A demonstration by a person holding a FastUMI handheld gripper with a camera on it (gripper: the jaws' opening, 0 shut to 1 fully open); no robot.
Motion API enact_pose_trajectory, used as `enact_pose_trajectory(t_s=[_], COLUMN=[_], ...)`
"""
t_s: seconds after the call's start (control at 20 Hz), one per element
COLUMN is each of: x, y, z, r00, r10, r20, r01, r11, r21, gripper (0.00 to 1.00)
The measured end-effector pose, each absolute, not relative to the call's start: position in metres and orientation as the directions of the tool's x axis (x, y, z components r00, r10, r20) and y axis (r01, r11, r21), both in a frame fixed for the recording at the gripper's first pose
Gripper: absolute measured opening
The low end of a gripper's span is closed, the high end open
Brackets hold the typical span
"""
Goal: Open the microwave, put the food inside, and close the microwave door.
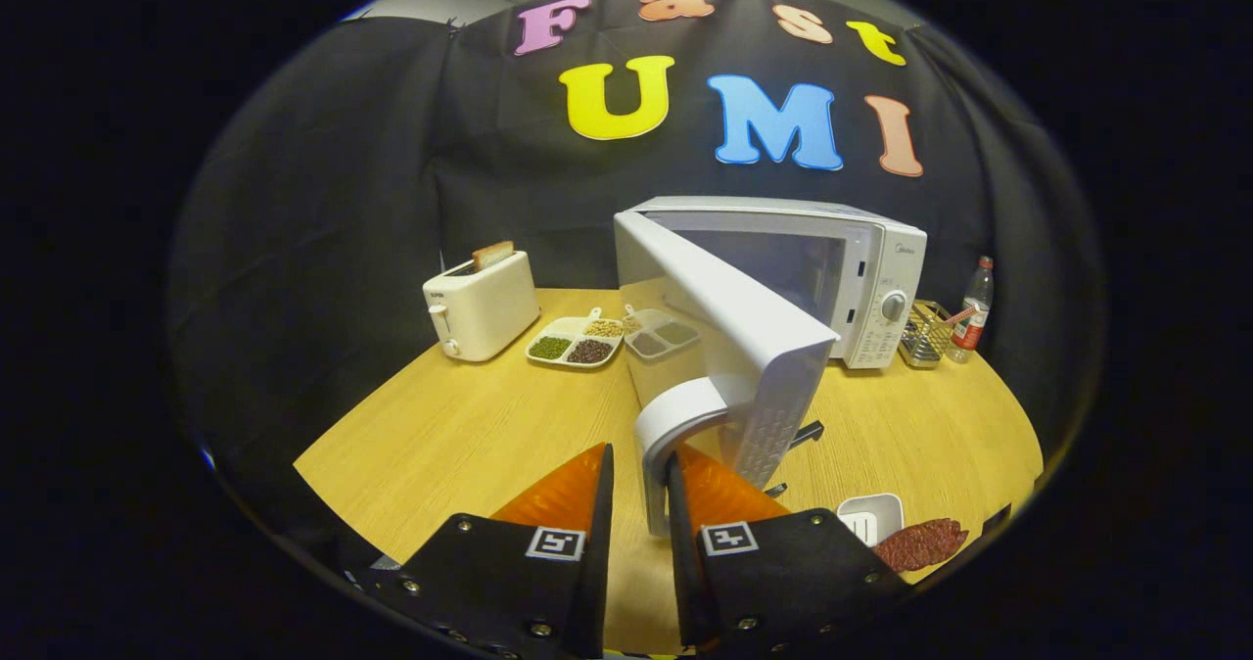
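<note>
The white microwave [876, 278] stands at the back of the wooden table [470, 435], its door [744, 347] swung wide open towards me. The door's curved white handle [658, 445] sits between my fingers. My gripper [641, 464] is narrowly open around it: the right finger lies against the handle, and a strip of table shows between the handle and the left finger. The food, a dark red slab of meat [920, 544], lies on the table to the right of my fingers, beside a small white dish [871, 518].
A white toaster [482, 306] with a slice of bread in it stands at the back left. Next to it is a divided tray of beans [578, 340], mirrored in the door. A wire basket [925, 332] and a bottle [974, 307] stand right of the microwave.
</note>
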State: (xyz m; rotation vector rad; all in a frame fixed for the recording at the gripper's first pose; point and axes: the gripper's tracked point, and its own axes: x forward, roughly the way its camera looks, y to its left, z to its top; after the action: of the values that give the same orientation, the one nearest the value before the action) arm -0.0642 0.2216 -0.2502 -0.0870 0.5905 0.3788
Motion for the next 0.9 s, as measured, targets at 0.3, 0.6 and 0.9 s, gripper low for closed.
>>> enact_pose_trajectory(t_s=[0.3,0.6,0.9], x=[-0.096,-0.113,-0.103], y=[0.257,0.244,0.189], z=[-0.248,-0.217,-0.18], r00=[0.696,0.62,0.677], r10=[0.453,0.592,0.588], r20=[-0.557,-0.514,-0.444], r01=[-0.5,-0.59,-0.564], r11=[0.863,0.784,0.801], r21=[0.078,0.192,0.201], gripper=[0.29,0.32,1.0])
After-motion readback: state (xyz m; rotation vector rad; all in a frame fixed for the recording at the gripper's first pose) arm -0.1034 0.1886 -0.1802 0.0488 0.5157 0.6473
